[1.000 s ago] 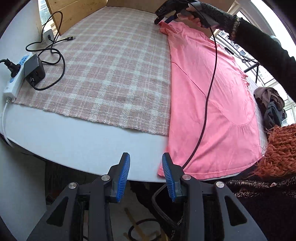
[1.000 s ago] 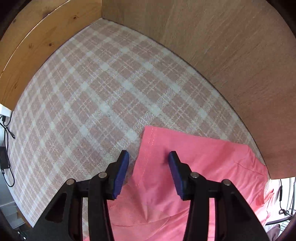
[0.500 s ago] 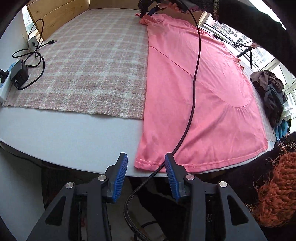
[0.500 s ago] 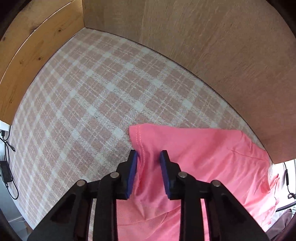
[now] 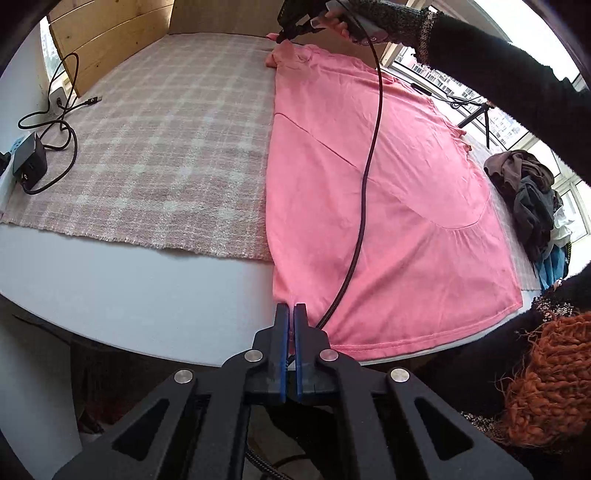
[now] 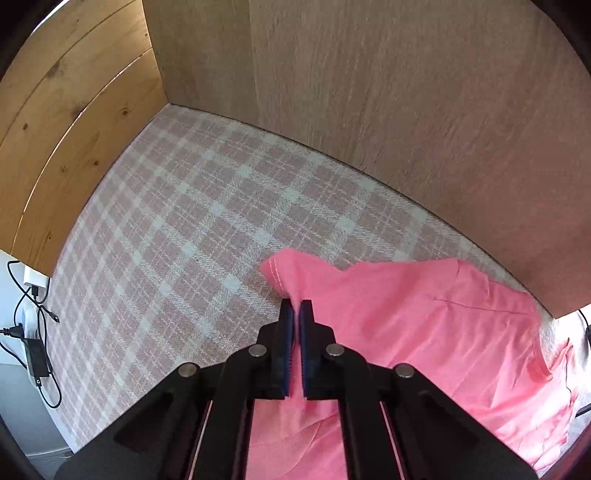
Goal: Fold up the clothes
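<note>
A pink shirt lies spread flat on the checked cloth, its hem hanging over the near table edge. My left gripper is shut on the hem's near left corner. At the far end my right gripper is shut on the pink shirt close to its far left corner, which is raised a little off the checked cloth. In the left wrist view the right gripper shows at the top, held by a hand in a dark sleeve. A black cable runs across the shirt.
A wooden board walls the far side and planks the left. A power strip with charger and cables sits at the table's left. A heap of dark clothes lies to the right. An orange knitted garment is on the person.
Both grippers have gone from open to shut on the pink shirt. The left one moved right onto the hem corner. The right one closed on the far corner and lifted it slightly.
</note>
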